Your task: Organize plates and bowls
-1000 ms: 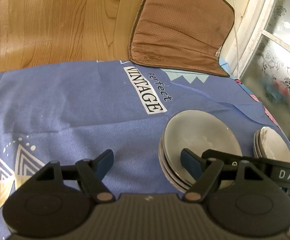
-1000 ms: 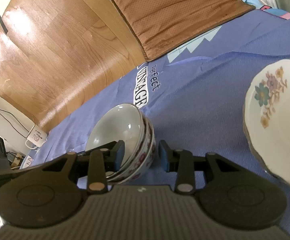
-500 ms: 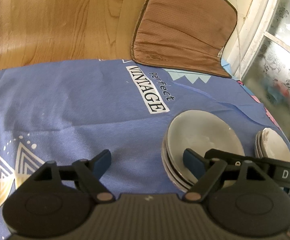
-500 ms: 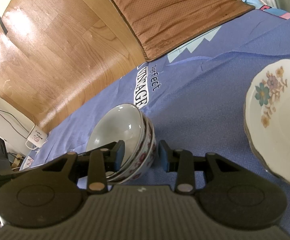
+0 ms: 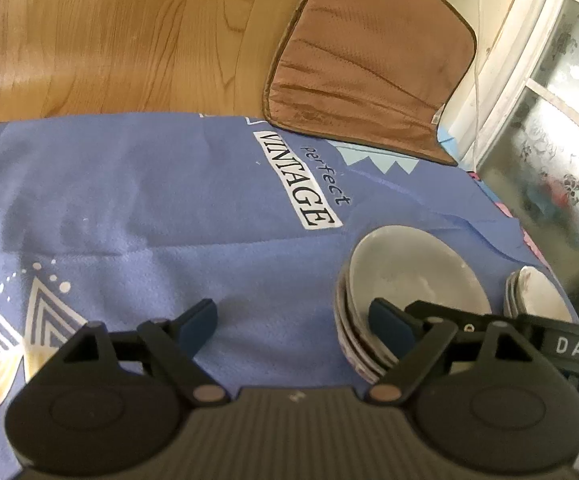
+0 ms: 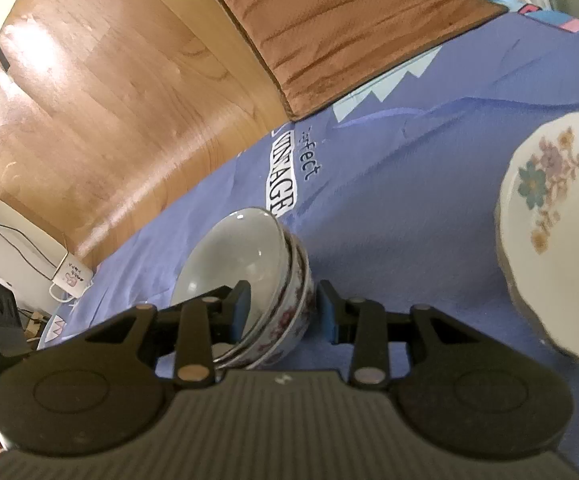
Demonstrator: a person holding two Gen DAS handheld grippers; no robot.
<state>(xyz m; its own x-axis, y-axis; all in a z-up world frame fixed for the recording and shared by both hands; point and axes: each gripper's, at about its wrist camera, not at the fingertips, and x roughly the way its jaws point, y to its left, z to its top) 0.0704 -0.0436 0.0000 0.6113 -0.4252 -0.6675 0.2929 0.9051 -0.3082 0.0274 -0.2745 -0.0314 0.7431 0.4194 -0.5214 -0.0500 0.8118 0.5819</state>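
Porcelain bowls (image 6: 257, 280) sit nested and empty on the blue cloth (image 5: 169, 208), with stacked plates (image 6: 557, 236) nearby. The right gripper (image 6: 283, 310) straddles their rim, half-open, grip unclear. The left gripper (image 5: 295, 326), just widened, holds nothing.

Each gripper (image 5: 293, 322) is black, with blue pads (image 5: 197, 324) at the fingertips, round copper screws (image 6: 191, 372) and a ribbed grey body (image 6: 277, 424).

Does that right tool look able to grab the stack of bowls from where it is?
Probably yes. The right tool already straddles the near wall of the bowl stack, one finger inside the top bowl and one outside. Nothing lies between. Whether the pads press yet is unclear.
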